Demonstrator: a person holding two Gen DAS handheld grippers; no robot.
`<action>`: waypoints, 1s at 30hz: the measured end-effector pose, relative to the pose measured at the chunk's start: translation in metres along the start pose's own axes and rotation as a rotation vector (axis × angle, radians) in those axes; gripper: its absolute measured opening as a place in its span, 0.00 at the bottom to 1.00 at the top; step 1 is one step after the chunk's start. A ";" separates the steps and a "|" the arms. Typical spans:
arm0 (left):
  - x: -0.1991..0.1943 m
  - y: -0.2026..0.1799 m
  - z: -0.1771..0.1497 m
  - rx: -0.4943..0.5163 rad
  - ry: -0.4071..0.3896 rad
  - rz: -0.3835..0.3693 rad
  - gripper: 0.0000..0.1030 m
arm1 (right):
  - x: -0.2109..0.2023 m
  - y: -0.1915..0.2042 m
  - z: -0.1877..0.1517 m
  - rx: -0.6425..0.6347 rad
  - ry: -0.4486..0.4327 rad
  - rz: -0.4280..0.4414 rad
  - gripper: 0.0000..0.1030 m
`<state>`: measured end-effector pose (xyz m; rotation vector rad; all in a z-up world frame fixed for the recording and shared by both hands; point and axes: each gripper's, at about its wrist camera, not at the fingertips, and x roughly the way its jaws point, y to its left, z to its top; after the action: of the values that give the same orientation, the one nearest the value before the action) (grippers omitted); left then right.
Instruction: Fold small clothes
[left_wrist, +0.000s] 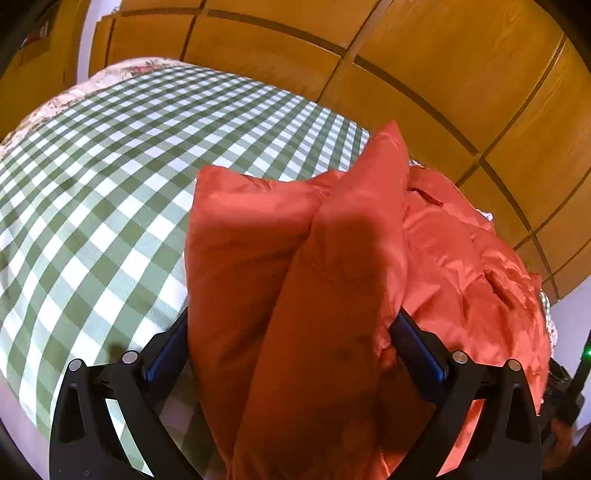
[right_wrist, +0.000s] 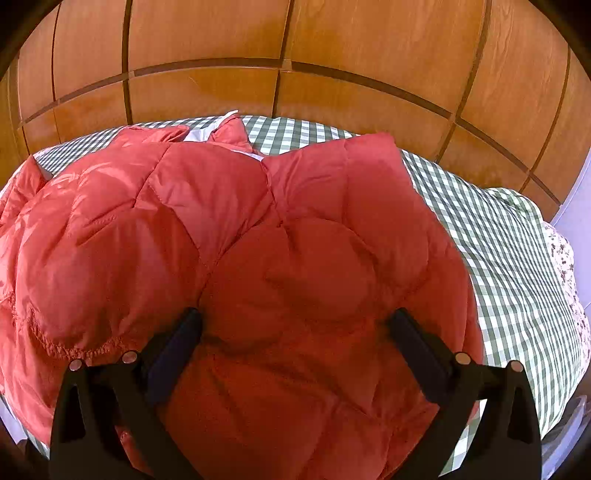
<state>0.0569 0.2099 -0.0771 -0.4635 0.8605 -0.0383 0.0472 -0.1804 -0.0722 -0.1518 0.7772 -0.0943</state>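
A red quilted puffer jacket lies spread on a green-and-white checked cover. In the left wrist view a thick folded part of the jacket rises between my left gripper's blue-padded fingers, which stand wide apart. The fabric touches the right pad. The rest of the jacket lies to the right. My right gripper is open over the jacket's middle, with puffy fabric bulging between its fingers. I cannot tell whether either gripper presses the cloth.
Wooden panelled cupboard doors run behind the bed. The checked cover stretches bare to the left of the jacket. A floral sheet edge shows at the bed's right side, where the bed ends.
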 end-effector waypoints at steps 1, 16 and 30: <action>-0.001 0.000 0.000 -0.007 0.000 -0.007 0.97 | 0.000 0.000 0.000 0.001 -0.001 0.002 0.98; 0.012 -0.040 -0.005 0.168 -0.011 0.251 0.97 | 0.005 0.001 -0.004 0.000 -0.022 -0.002 0.98; 0.010 -0.040 -0.007 0.184 -0.016 0.270 0.97 | 0.007 0.004 -0.002 0.010 -0.001 -0.032 0.98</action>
<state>0.0640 0.1692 -0.0720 -0.1726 0.8883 0.1334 0.0507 -0.1779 -0.0794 -0.1548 0.7738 -0.1281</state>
